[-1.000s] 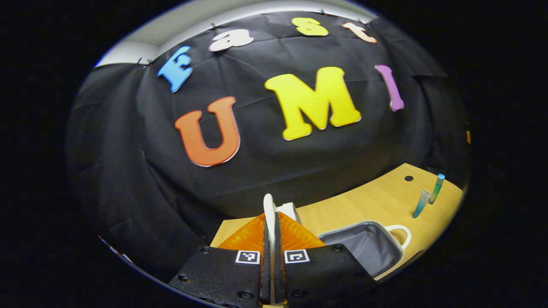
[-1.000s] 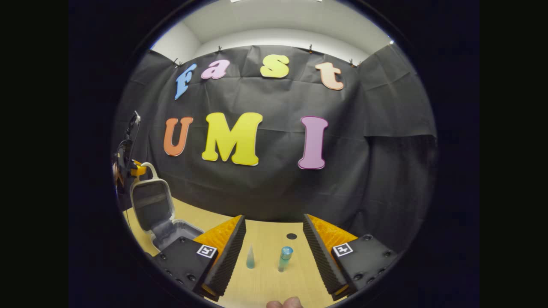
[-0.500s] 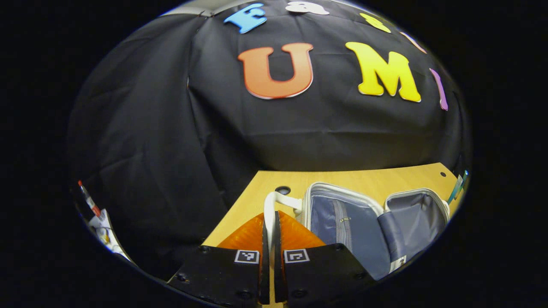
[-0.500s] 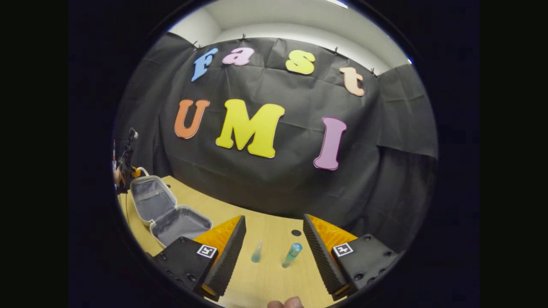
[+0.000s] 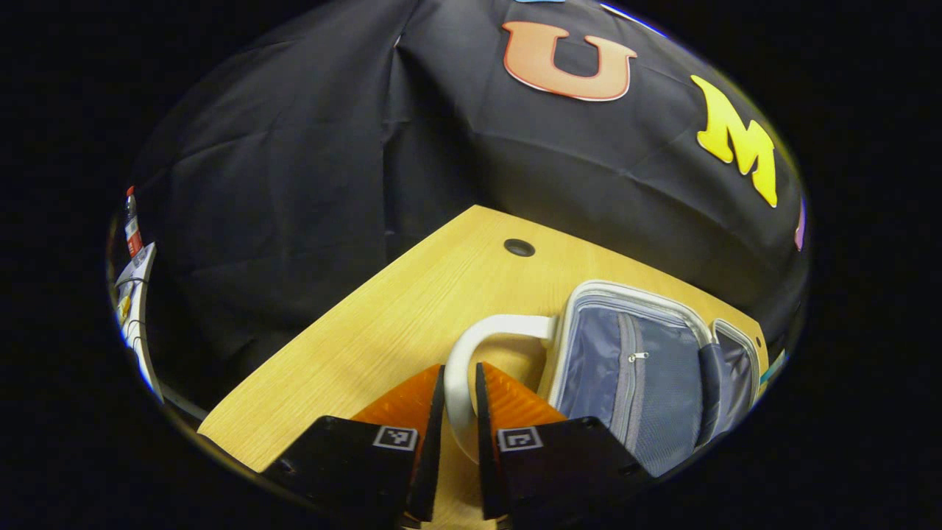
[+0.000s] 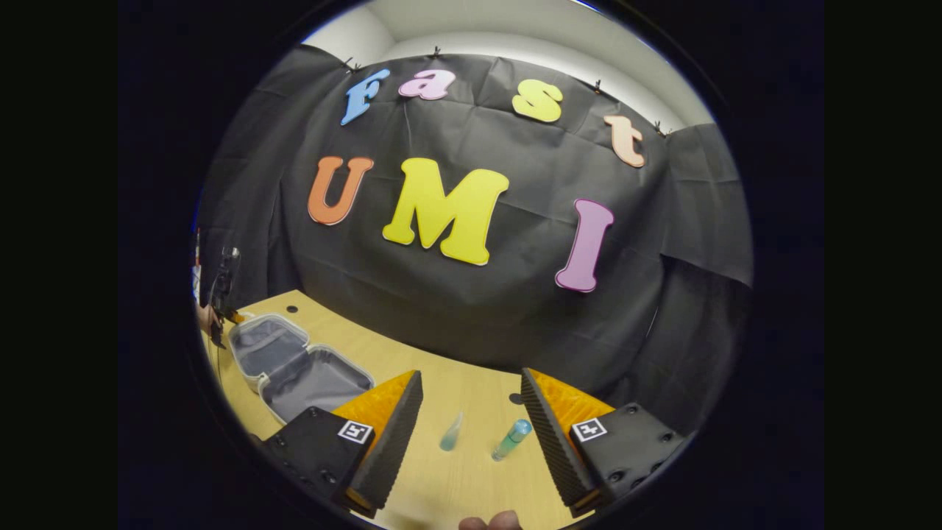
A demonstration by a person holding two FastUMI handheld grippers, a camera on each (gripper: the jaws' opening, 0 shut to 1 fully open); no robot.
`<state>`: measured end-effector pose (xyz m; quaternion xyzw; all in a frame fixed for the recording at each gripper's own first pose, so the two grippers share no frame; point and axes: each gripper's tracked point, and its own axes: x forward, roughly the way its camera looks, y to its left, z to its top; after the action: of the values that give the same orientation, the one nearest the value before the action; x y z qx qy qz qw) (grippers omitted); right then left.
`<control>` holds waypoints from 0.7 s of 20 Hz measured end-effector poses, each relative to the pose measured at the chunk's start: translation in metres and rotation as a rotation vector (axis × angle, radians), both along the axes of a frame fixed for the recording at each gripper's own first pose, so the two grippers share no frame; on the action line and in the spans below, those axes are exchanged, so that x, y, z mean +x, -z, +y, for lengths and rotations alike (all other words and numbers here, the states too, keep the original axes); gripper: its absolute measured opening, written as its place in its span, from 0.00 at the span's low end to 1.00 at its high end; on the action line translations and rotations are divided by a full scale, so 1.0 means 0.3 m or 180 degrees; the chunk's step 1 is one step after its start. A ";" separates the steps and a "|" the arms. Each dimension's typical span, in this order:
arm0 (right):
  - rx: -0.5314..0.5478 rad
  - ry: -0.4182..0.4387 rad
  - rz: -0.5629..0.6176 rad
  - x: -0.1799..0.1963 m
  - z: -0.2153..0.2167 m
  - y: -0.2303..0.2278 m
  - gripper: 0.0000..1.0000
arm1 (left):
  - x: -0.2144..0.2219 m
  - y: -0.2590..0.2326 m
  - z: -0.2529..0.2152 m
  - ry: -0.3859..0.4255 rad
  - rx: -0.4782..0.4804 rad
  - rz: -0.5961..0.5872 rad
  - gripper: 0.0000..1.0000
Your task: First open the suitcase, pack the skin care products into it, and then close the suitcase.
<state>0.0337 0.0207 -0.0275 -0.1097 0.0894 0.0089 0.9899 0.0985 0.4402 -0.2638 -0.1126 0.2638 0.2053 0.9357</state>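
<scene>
Left gripper view: left gripper (image 5: 457, 401) clamped on the stiff handle (image 5: 486, 335) of the suitcase (image 5: 625, 375), lying open and light on the table (image 5: 383, 324); right gripper (image 6: 471, 412) gapes over two slim, probably slippery tubes (image 6: 511, 439), best pinched mid-body.

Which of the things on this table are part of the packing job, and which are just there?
Part of the job:
- suitcase, lying open
- its white handle, between the left gripper's fingers
- two bluish skin care tubes, ahead of the open right gripper

Just there:
- dark round hole in the wooden table
- clutter beyond the table's edge
</scene>
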 end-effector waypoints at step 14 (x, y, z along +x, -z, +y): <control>0.0396 0.0020 0.0023 -0.024 -0.189 0.136 0.80 | -0.074 -0.652 -0.780 0.0471 0.0986 -0.1123 0.98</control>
<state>0.0266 -0.0359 -0.0684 -0.0476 0.0926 0.0117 0.9945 0.0761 0.2064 -0.0682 0.0177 0.0693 0.1513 0.9859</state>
